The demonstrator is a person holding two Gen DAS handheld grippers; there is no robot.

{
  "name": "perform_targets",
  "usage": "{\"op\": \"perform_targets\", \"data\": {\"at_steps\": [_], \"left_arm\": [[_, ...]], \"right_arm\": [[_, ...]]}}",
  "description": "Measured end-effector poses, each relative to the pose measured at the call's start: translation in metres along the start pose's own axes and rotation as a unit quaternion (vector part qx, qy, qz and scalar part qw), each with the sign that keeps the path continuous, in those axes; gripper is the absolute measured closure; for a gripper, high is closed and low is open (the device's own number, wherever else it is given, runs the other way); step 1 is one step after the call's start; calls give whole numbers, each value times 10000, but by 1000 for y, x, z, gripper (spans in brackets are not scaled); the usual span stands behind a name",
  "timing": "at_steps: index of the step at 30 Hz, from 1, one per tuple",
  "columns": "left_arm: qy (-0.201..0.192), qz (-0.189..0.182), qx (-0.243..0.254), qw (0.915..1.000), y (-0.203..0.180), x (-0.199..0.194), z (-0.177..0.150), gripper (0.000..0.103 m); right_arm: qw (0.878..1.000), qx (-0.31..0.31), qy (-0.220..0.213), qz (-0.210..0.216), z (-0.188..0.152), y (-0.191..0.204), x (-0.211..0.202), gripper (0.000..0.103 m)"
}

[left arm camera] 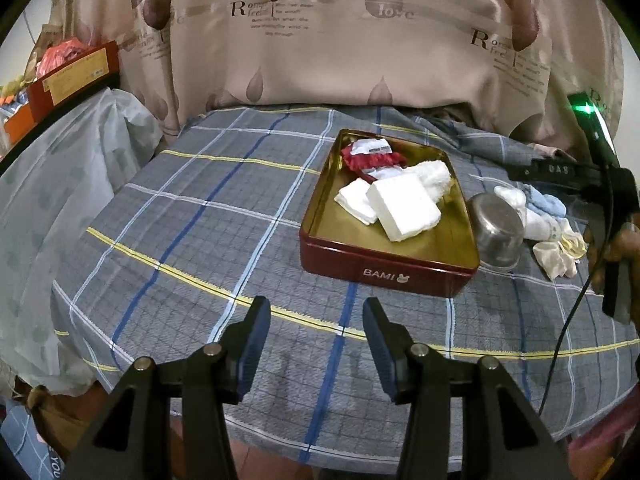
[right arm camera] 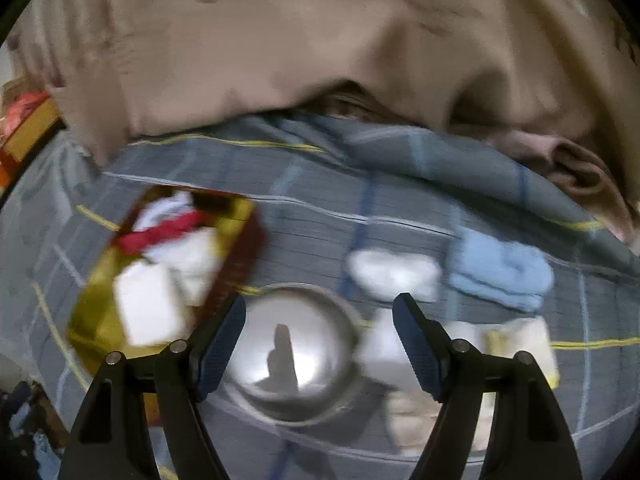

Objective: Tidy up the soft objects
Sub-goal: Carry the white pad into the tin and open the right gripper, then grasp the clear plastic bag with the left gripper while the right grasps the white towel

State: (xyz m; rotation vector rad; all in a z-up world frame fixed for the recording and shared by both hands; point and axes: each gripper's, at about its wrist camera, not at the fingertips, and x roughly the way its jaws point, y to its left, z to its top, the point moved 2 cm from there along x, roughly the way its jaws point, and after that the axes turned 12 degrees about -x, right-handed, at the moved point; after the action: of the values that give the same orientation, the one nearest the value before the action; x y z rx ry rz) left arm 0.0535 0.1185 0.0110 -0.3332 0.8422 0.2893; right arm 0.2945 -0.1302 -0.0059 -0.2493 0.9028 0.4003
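A red tin (left arm camera: pixel 384 272) with a gold inside sits on the plaid cloth. It holds a white sponge block (left arm camera: pixel 404 206), a white folded cloth (left arm camera: pixel 356 202), a white towel roll (left arm camera: pixel 434 174) and a red-and-white item (left arm camera: pixel 372 156). To its right lie white socks (left arm camera: pixel 532 216), a blue cloth (left arm camera: pixel 552 204) and a cream cloth (left arm camera: pixel 560 256). My left gripper (left arm camera: pixel 316 312) is open and empty, near the tin's front. My right gripper (right arm camera: pixel 320 308) is open and empty, above the steel bowl (right arm camera: pixel 292 352). The right wrist view is blurred; it shows the tin (right arm camera: pixel 92 312), white sock (right arm camera: pixel 392 272) and blue cloth (right arm camera: pixel 500 272).
An upturned steel bowl (left arm camera: pixel 496 232) stands between the tin and the socks. A beige curtain (left arm camera: pixel 320 40) hangs behind the table. A plastic-covered heap (left arm camera: pixel 60 200) and orange boxes (left arm camera: pixel 72 76) are at the left. The right gripper's body (left arm camera: pixel 600 184) shows at the right edge.
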Motion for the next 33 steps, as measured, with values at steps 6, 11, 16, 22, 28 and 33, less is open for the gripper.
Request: {"op": "perform_targets", "data": {"at_steps": [6, 11, 16, 22, 28, 33], "left_arm": [[73, -162, 213, 9996, -12, 1, -2, 54], [-194, -641, 848, 9941, -57, -16, 20, 46], [228, -1703, 1136, 9786, -128, -5, 60, 36], [692, -1959, 1780, 9618, -237, 59, 96, 36], [1196, -1820, 2407, 9459, -311, 129, 95, 36], [1508, -1577, 2872, 9327, -338, 169, 84, 36]], "right_arm": [[9995, 171, -238, -143, -22, -33, -24, 31], [9969, 387, -527, -444, -60, -65, -55, 31], [9948, 551, -511, -694, -108, -98, -72, 31], [9930, 793, -505, -722, -151, -130, -80, 31], [9913, 1040, -466, -666, -176, -152, -76, 31], [9908, 1107, -489, -600, -182, -161, -70, 31]]}}
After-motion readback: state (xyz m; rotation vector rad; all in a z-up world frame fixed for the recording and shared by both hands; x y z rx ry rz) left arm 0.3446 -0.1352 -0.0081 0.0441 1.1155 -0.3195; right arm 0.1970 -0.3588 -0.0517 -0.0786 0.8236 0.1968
